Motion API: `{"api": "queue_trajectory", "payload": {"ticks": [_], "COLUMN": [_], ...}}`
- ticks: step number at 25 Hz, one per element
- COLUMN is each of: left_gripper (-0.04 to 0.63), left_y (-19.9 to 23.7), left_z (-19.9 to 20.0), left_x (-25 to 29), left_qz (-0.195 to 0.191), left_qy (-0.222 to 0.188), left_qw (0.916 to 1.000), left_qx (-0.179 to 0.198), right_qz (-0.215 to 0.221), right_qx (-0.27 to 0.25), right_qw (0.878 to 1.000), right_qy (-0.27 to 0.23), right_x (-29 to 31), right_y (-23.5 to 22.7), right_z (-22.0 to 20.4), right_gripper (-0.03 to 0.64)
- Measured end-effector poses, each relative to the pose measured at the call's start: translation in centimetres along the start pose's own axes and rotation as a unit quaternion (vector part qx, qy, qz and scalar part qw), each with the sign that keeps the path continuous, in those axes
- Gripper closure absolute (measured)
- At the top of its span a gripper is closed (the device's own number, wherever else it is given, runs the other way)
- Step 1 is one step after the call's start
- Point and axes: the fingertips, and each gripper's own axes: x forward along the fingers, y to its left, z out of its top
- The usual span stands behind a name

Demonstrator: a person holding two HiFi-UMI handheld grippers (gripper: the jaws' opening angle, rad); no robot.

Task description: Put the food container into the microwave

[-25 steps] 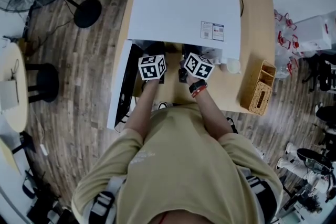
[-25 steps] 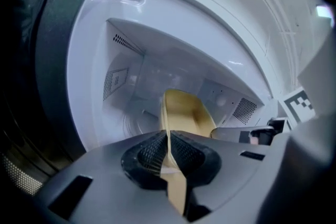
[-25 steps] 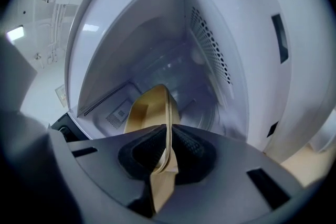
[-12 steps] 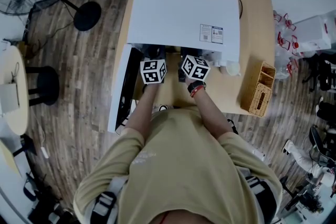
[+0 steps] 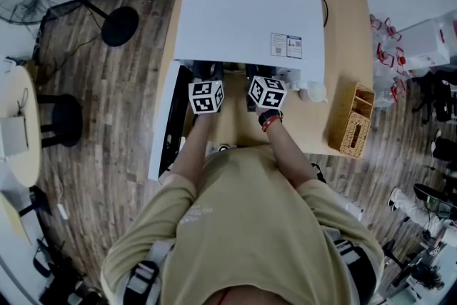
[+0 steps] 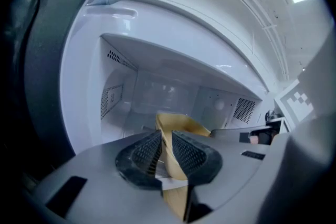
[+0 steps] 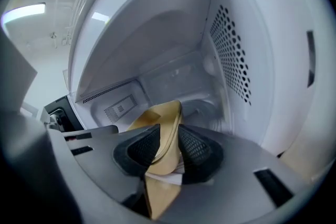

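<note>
Container: I see the tan food container [image 6: 178, 124] reaching into the open cavity of the white microwave [image 5: 250, 18], with one rim running between each tool's pads. I cannot tell if its base rests on the cavity floor.
Left tool: the left tool [image 6: 167, 150] is clenched on the container's rim. Both dark ribbed pads press on the thin tan edge, and the tool points into the cavity, tipped a little downward.
Right tool: the jaws of the right tool [image 7: 169, 148] have just been opening. The opposite rim stands between its pads and leans on the left one, with a slim gap at the other, so I read this grip as released.
Door: the microwave door [image 5: 163, 126] is swung wide on the left side, seen edge-on from my head view.
Hands: in the head view both marker cubes sit side by side right at the mouth of the oven, with my forearms reaching in from below.
Tabletop: the light wooden tabletop [image 5: 350, 25] carries the microwave, and a woven basket [image 5: 353, 121] sits near its right edge, well apart from the tools.
</note>
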Motion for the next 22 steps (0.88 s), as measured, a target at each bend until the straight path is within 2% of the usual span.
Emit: {"api": "queue_trajectory", "payload": {"ticks": [7, 22], "left_gripper": [0.54, 0.549], "left_y": [-1.1, -3.6], "left_z": [0.2, -0.7], "left_x": [-2.1, -8.5], "left_qz": [-0.007, -0.012], "left_qy": [-0.006, -0.022], "left_qw": [0.9999, 0.9991], "left_qx": [0.01, 0.034], "right_qz": [0.001, -0.012], "right_qx": [-0.009, -0.033], "right_qw": [1.0, 0.999], "right_qy": [-0.006, -0.04], "right_x": [-2.1, -9.3], "right_y": [0.9, 2.6], "right_z": [-0.1, -1.2], "right_gripper": [0.498, 0.555]}}
